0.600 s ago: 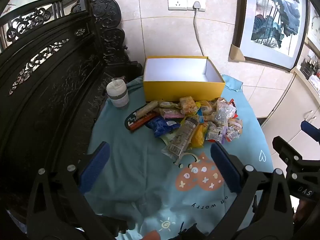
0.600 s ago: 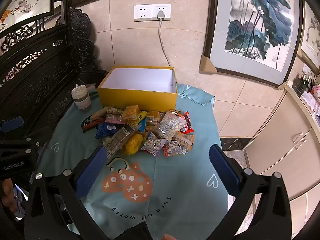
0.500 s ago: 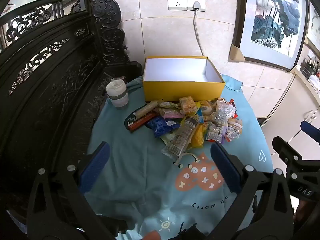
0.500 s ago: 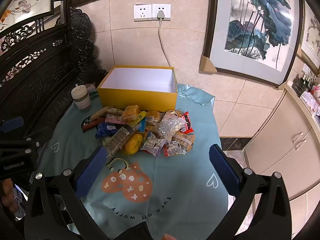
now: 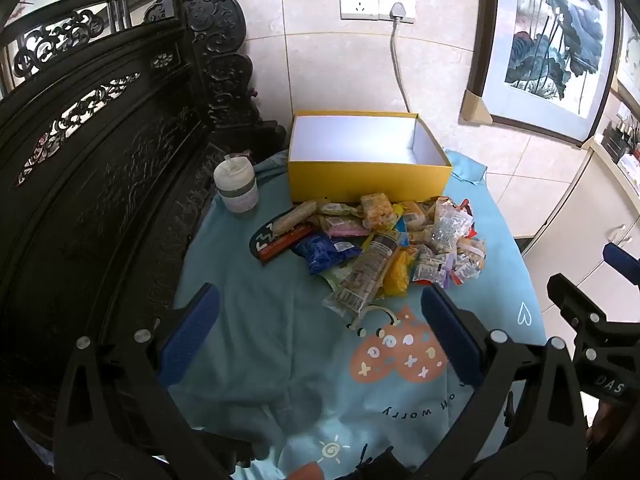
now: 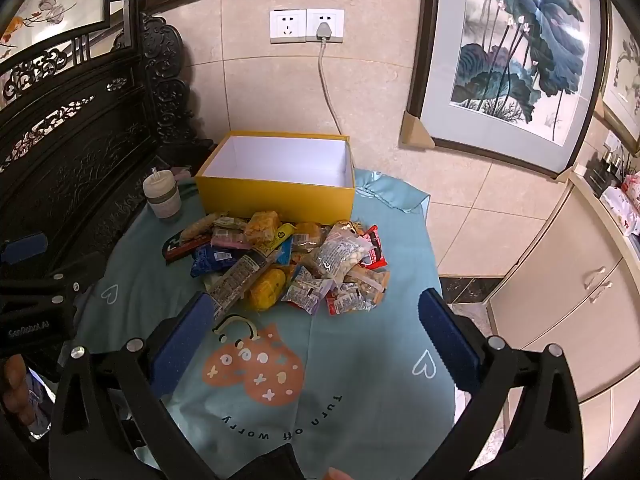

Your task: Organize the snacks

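A heap of wrapped snacks (image 5: 380,240) lies mid-table on a teal cloth, also in the right wrist view (image 6: 288,260). Behind it stands an empty yellow box (image 5: 368,176) with a white inside, also seen from the right (image 6: 276,196). My left gripper (image 5: 316,332) is open and empty, held above the cloth in front of the heap. My right gripper (image 6: 312,336) is open and empty, also short of the heap; its left pad overlaps a long clear packet (image 6: 240,276) in view. Each gripper shows at the edge of the other's view.
A white lidded cup (image 5: 236,192) stands left of the box. Dark carved wooden furniture (image 5: 100,160) borders the table's left side. A tiled wall with sockets (image 6: 306,26) and a framed painting (image 6: 516,52) is behind. Cabinets (image 6: 580,292) stand to the right.
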`<state>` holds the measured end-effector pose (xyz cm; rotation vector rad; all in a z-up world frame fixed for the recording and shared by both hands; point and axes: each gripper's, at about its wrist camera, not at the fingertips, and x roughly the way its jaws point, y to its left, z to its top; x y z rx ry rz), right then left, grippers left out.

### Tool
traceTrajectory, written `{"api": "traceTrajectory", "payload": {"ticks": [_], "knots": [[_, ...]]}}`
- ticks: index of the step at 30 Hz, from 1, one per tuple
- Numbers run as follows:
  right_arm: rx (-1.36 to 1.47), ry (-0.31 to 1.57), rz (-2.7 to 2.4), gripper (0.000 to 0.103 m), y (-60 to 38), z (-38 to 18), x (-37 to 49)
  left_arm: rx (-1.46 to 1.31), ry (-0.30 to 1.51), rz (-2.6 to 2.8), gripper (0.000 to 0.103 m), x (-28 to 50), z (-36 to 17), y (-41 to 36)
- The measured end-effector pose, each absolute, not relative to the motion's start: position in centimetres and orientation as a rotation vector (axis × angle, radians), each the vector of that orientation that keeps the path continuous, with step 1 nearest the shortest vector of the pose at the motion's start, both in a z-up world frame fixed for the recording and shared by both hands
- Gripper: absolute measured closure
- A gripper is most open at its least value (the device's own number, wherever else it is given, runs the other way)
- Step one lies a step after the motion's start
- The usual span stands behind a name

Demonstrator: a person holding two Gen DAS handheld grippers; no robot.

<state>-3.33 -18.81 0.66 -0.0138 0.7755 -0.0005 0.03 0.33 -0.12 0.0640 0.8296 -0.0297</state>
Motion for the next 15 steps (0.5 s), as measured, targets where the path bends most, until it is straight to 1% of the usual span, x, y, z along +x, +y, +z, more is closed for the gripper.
{"api": "traceTrajectory", "payload": {"ticks": [15], "knots": [[-0.015, 0.776, 0.001, 0.001, -18.91, 0.76, -3.08, 0.058, 0.832, -0.027, 0.002, 0.52, -0.12, 0.58]]}}
